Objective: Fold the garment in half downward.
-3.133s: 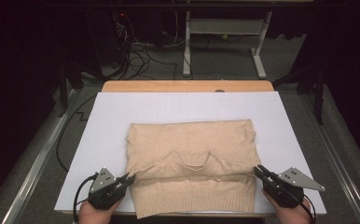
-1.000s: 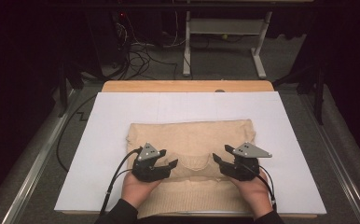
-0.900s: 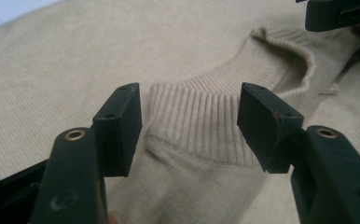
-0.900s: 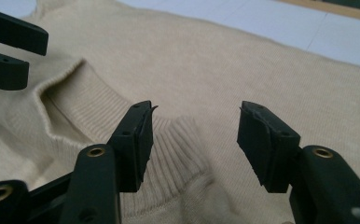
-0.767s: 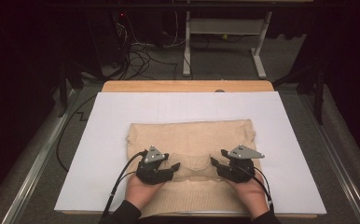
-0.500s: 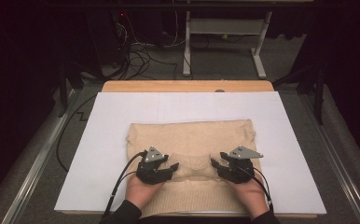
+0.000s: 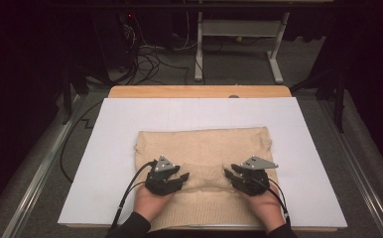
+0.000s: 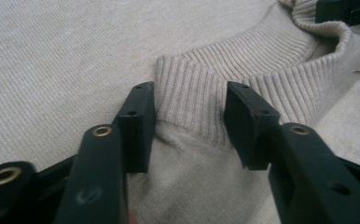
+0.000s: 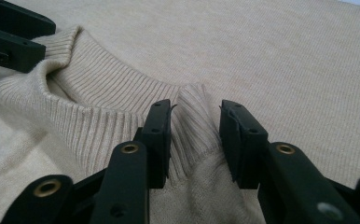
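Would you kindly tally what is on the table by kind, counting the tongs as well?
Beige sweater: 1
White sheet under it: 1
Black tongs: 2, the left tongs and the right tongs, each with its jaws around a fold of the ribbed collar
Total: 4

The sweater (image 7: 204,148)'s near hem lies hidden under the person's hands and sleeves.
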`<state>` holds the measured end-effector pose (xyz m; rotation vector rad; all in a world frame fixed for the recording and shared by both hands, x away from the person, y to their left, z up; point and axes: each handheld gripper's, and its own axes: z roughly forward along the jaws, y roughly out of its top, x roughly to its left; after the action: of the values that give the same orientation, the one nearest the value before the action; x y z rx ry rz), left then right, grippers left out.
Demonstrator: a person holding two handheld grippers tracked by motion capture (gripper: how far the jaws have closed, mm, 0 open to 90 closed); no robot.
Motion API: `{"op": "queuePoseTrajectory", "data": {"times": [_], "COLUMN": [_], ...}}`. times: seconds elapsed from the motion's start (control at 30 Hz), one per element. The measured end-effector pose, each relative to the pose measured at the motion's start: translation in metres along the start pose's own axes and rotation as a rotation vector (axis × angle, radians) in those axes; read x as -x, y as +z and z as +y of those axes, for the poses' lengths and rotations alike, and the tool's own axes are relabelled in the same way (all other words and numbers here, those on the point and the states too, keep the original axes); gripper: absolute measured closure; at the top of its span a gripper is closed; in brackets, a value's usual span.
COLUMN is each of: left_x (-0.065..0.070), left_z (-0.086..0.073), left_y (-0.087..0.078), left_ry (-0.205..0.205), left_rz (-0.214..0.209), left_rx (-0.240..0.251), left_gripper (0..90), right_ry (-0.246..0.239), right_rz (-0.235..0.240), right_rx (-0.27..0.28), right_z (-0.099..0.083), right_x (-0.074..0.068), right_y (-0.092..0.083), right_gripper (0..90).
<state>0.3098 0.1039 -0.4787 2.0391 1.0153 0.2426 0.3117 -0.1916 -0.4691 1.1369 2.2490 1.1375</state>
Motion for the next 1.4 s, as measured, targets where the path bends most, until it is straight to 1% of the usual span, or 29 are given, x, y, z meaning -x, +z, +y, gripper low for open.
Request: {"op": "queuePoseTrajectory", "data": {"times": [0.07, 0.13, 0.23, 0.33, 0.37, 0.5, 0.6, 0.73, 0.83, 0.87, 0.9, 1.03, 1.13, 1.23, 1.4], "left_x": [0.0, 0.0, 0.001, 0.002, 0.002, 0.004, 0.007, 0.011, 0.015, 0.017, 0.018, 0.025, 0.033, 0.037, 0.043], "left_z": [0.0, 0.0, -0.001, -0.001, -0.001, -0.001, 0.0, 0.0, -0.002, -0.003, -0.003, -0.007, -0.013, -0.021, -0.031], "left_y": [0.0, 0.0, 0.0, 0.0, 0.0, -0.002, -0.007, -0.017, -0.027, -0.031, -0.033, -0.043, -0.049, -0.053, -0.053], "left_ry": [-0.001, 0.001, 0.011, 0.018, 0.019, 0.025, 0.026, 0.028, 0.048, 0.061, 0.066, 0.088, 0.105, 0.119, 0.128], "left_rz": [-0.002, -0.004, -0.011, -0.016, -0.017, -0.021, -0.03, -0.057, -0.076, -0.078, -0.078, -0.084, -0.092, -0.102, -0.108], "left_rx": [-0.001, -0.002, -0.005, -0.003, -0.001, 0.01, 0.028, 0.056, 0.068, 0.074, 0.077, 0.095, 0.094, 0.085, 0.065], "left_gripper": [52.8, 54.9, 60.5, 64.3, 66.2, 70.2, 70.4, 70.3, 70.1, 69.9, 69.9, 69.8, 69.7, 69.1, 69.0], "right_ry": [-0.003, -0.004, -0.012, -0.014, -0.007, -0.025, -0.021, -0.026, -0.046, -0.054, -0.059, -0.053, -0.064, -0.077, -0.08], "right_rz": [-0.001, -0.004, -0.011, -0.011, -0.013, -0.017, -0.013, 0.0, 0.008, 0.007, 0.007, 0.017, 0.019, 0.023, 0.037], "right_rx": [-0.001, -0.003, 0.002, 0.004, 0.003, 0.017, 0.031, 0.056, 0.078, 0.089, 0.1, 0.123, 0.132, 0.137, 0.113], "right_z": [0.0, 0.0, 0.0, 0.0, 0.0, 0.0, 0.0, 0.0, -0.001, -0.002, -0.003, -0.005, -0.009, -0.013, -0.021], "right_x": [0.0, -0.001, -0.001, -0.001, -0.002, -0.002, -0.003, -0.007, -0.011, -0.012, -0.013, -0.017, -0.022, -0.026, -0.031], "right_y": [0.0, 0.0, -0.001, -0.001, -0.001, -0.003, -0.006, -0.015, -0.025, -0.029, -0.034, -0.047, -0.055, -0.062, -0.067], "right_gripper": [69.0, 72.5, 77.7, 79.2, 79.7, 80.5, 80.6, 80.5, 80.4, 80.4, 80.4, 80.1, 80.1, 80.1, 80.0]}}
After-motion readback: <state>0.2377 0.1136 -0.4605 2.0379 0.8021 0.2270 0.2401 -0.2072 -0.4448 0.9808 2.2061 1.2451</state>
